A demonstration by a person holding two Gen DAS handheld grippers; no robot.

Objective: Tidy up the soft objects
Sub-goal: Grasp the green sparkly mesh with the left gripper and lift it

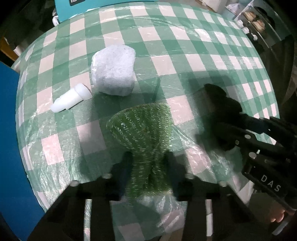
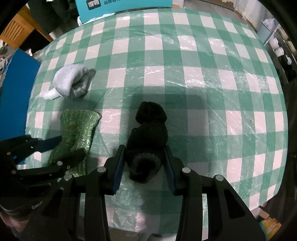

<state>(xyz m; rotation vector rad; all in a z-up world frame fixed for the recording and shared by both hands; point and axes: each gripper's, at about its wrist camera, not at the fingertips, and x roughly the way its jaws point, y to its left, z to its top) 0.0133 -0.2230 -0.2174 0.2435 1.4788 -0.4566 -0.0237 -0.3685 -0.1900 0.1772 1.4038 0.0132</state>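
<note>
**Two hand-held grippers, each closed on a soft item over the checked counter**

The left hand-held gripper (image 1: pixel 148 166) points down at the counter (image 1: pixel 185 46), which is covered by a green-and-white checked cloth under a clear plastic sheet. Its two fingers pinch the narrow end of a green glittery knitted piece (image 1: pixel 143 133); the fabric bunches into a waist where the pads squeeze it, and the wider end fans out on the cloth ahead of the fingers. The jaws stand narrow, pressed into the fabric on both sides.

The right hand-held gripper (image 2: pixel 143 165) also points down. A black sock (image 2: pixel 148 133) lies between its blue-padded fingers (image 2: pixel 117 174), with its grey-lined opening nearest the camera and the rest of it curling away across the cloth. Both pads touch the sides of the sock, so the jaws are partly closed on it.

The green piece lies just beside the black sock, to its left as the right wrist view shows it. Farther away on that side sits a rolled grey sock bundle (image 1: pixel 113 70), and touching or just beside it lies a small white plastic bottle-like object (image 1: pixel 71 100) on its side. A teal box (image 2: pixel 122 7) stands at the far edge of the counter, and a blue panel (image 1: pixel 9 129) runs along the left edge.
</note>
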